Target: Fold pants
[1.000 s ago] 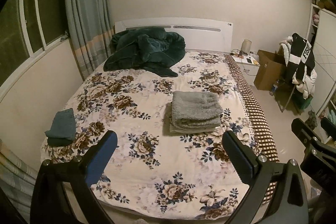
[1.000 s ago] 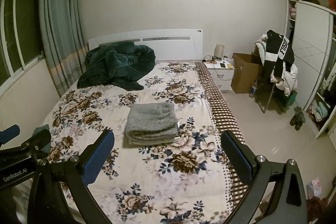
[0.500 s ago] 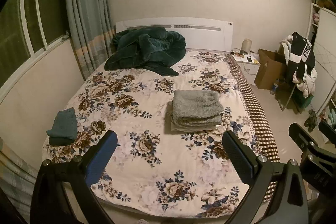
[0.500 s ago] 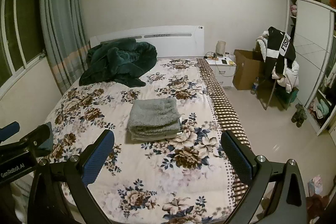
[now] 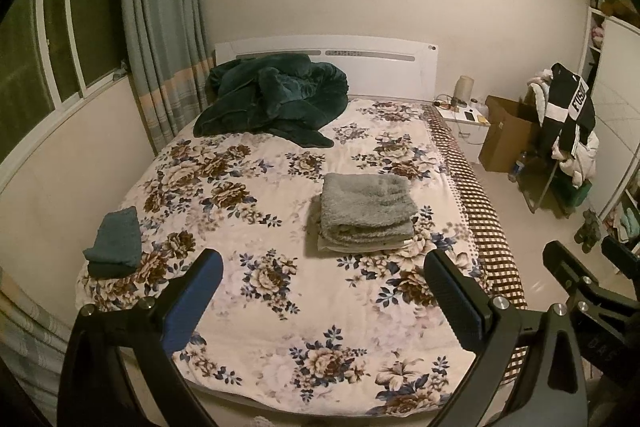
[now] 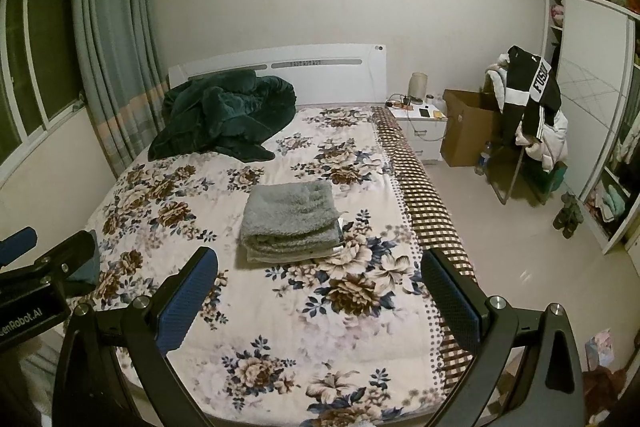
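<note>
Grey pants (image 5: 366, 213) lie folded mid-bed (image 5: 280, 359), so both wide, empty grippers, left gripper (image 5: 322, 297) and right gripper (image 6: 320, 293), hang back at six o'clock.

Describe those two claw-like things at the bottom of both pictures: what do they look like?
Each is a handheld tool with two black angular fingers forming a V. The left tool and right tool both carry blue ribbed pads on the inner faces and silver bolts at the joints. White lettering, partly cut off, marks the left tool's body in the right view. No cables or sleeves are visible.
</note>
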A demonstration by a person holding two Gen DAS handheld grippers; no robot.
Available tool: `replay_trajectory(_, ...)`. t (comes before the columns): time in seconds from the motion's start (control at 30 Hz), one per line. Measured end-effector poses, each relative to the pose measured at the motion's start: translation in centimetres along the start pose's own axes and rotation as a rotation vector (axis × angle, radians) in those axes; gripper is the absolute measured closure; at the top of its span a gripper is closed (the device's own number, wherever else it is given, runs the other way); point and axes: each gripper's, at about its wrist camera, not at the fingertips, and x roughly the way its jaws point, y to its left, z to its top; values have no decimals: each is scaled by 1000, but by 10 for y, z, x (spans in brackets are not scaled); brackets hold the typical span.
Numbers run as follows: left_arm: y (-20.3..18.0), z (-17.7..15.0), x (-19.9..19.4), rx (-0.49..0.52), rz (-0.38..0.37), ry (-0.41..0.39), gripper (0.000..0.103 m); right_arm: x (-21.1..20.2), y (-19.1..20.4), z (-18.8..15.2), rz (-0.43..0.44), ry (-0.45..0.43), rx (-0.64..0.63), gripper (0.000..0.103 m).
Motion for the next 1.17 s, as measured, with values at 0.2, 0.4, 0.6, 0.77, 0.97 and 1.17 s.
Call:
replay_trajectory(0.2, -2, 2, 1, 1, 6, 2, 0, -1, -2, 2, 1, -5, -3, 0)
replay_trajectory(0.4, -4, 1, 1, 3, 7, 3, 0, -2, -3, 1, 5, -3, -5, 0)
replay_trajectory(0.6, -5, 0, 1, 5, 10, 2, 0, -2, -3, 0, 6, -3, -3, 0)
replay_trajectory(0.77, -6, -1, 0, 5, 11, 2, 0, -2, -4, 1, 10, -3, -4, 0)
replay_trajectory(0.97, -7, -1, 0, 5, 11, 2, 0, -2, -5, 0, 9, -1, -3, 0)
replay_trajectory(1.17, -8, -10, -4, 5, 24, -18, 0, -3, -5, -1, 7, 0, -1, 0)
